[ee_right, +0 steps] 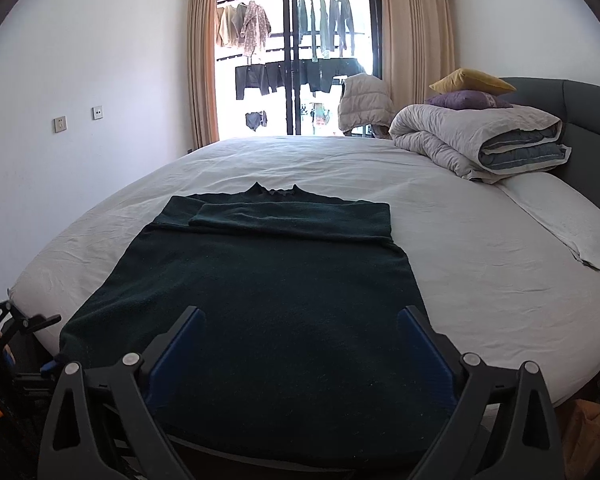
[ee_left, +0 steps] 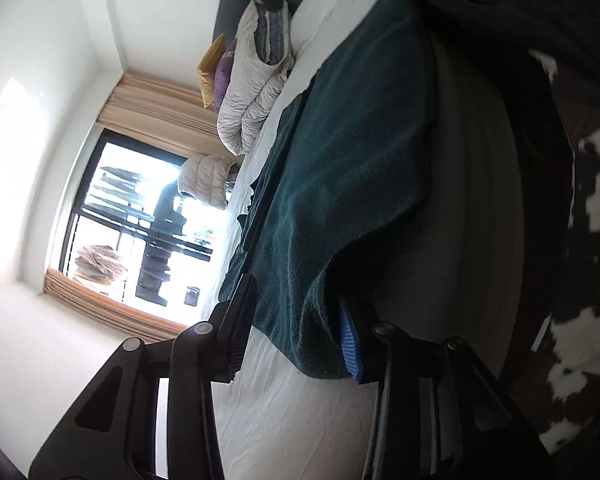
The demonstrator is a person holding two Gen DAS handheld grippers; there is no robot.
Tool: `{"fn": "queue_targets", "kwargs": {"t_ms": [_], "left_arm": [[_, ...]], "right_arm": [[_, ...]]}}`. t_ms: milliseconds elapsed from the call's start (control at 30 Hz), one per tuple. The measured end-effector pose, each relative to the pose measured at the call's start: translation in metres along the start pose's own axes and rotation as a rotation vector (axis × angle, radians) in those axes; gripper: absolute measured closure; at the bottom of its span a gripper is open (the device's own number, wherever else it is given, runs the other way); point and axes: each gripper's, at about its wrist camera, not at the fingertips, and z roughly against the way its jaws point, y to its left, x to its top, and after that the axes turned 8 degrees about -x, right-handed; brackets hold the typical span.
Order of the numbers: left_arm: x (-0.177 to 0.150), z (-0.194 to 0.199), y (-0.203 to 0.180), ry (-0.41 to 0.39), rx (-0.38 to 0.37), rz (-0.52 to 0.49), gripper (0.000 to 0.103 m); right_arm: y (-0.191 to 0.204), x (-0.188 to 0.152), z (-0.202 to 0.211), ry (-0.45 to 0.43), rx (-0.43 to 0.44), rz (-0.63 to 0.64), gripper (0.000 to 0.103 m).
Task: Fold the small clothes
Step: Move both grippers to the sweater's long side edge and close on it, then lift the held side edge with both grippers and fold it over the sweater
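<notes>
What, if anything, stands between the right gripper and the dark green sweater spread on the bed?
Nothing visible does. The right gripper hangs open just over the hem end of the dark green sweater, its blue pads apart with only knit fabric between and below them. The folded duvet lies far off by the headboard.

White-sheeted bed — dark green sweater spread flat, folded duvet, white pillow.

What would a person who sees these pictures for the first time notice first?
A dark green sweater lies flat on the white bed, sleeves folded across the chest. The left gripper has its lower corner between the jaws, while the right gripper hovers open over the hem. A rolled grey duvet sits by the headboard.
</notes>
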Motion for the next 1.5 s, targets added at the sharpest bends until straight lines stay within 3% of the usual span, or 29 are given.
{"fn": "queue_targets", "kwargs": {"t_ms": [133, 200, 300, 667, 767, 1033, 1267, 1367, 1500], "left_arm": [[0.0, -0.01, 0.017, 0.031, -0.042, 0.072, 0.071], [-0.001, -0.013, 0.02, 0.054, -0.072, 0.105, 0.085], [0.004, -0.014, 0.03, 0.066, -0.104, 0.161, 0.095], [0.01, -0.031, 0.071, 0.066, -0.114, 0.335, 0.098], [0.012, -0.031, 0.079, 0.063, -0.109, 0.364, 0.098], [0.009, -0.025, 0.091, 0.052, -0.097, 0.405, 0.098], [0.006, -0.028, 0.101, 0.047, -0.1, 0.456, 0.098], [0.004, -0.03, 0.098, 0.049, -0.105, 0.46, 0.098], [0.005, -0.031, 0.097, 0.052, -0.106, 0.456, 0.098]], "right_arm": [[0.014, -0.01, 0.004, 0.031, 0.029, 0.146, 0.013], [0.025, -0.02, 0.007, 0.049, 0.035, 0.248, 0.019], [0.039, -0.037, 0.009, 0.081, 0.03, 0.375, 0.025], [0.059, -0.072, -0.001, 0.195, 0.037, 0.608, 0.044], [0.06, -0.081, -0.009, 0.228, -0.004, 0.662, 0.048], [0.041, -0.085, -0.028, 0.29, -0.116, 0.683, 0.062], [0.002, -0.081, -0.042, 0.351, -0.223, 0.643, 0.08], [-0.008, -0.078, -0.042, 0.358, -0.237, 0.633, 0.093], [-0.009, -0.074, -0.04, 0.338, -0.236, 0.606, 0.098]]}}
